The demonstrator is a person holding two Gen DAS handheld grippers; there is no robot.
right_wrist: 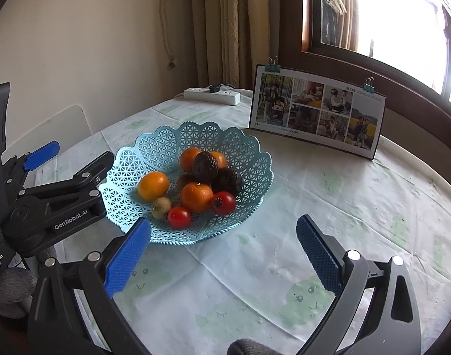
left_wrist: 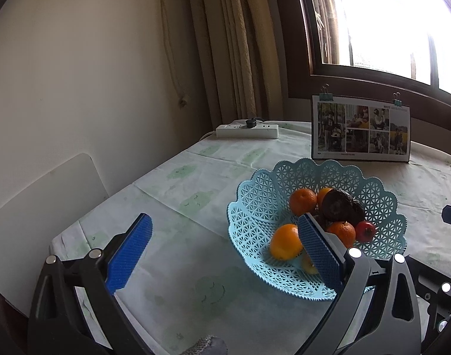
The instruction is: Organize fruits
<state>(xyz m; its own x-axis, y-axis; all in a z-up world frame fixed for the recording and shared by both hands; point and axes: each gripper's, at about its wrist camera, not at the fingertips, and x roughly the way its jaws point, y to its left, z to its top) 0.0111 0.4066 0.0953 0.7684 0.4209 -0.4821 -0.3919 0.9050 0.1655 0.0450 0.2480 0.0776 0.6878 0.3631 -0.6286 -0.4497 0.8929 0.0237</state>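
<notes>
Here we hold both grippers spread beside the fruit basket (right_wrist: 154, 148).
Left gripper (left_wrist: 225, 245) and right gripper (right_wrist: 224, 247) grip nothing; oranges (right_wrist: 195, 196) fill the basket.

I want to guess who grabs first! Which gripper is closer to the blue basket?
Left. The left gripper is open, one finger right at the basket. The right gripper is open, just short of its near edge.

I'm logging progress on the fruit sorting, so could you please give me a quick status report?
Left gripper open, empty. Right gripper open, empty, short of the basket. All fruit in it, oranges included. Nothing in the way.
</notes>
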